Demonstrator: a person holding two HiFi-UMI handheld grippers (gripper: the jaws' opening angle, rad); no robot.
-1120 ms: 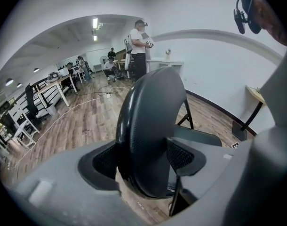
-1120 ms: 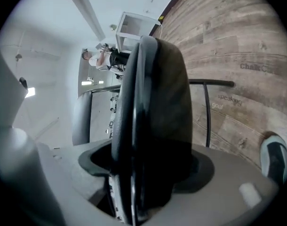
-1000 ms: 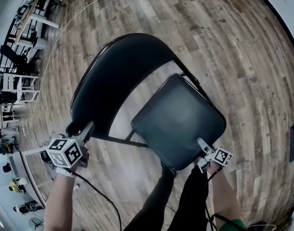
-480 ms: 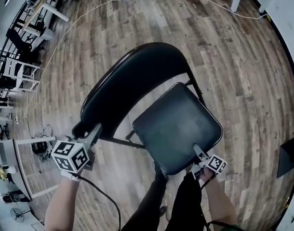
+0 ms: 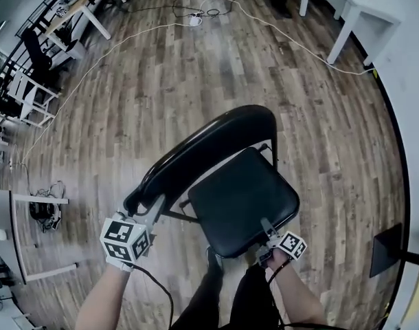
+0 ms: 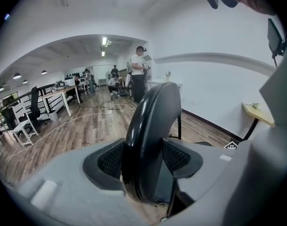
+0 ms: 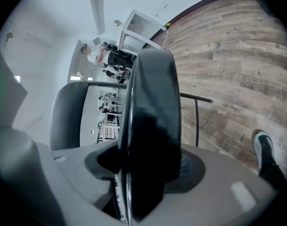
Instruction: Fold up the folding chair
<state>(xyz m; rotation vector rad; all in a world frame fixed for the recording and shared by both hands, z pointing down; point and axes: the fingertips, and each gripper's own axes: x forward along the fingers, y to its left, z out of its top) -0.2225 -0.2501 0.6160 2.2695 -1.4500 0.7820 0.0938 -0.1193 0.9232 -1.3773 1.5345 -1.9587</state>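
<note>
Both sets of fingers have just been closing: the left gripper (image 5: 156,201) clamps the folding chair (image 5: 196,158) by its backrest (image 5: 223,133) rim, the right gripper (image 5: 264,223) by the seat's (image 5: 244,201) front edge. Open wooden floor (image 5: 161,81) surrounds the chair.
</note>
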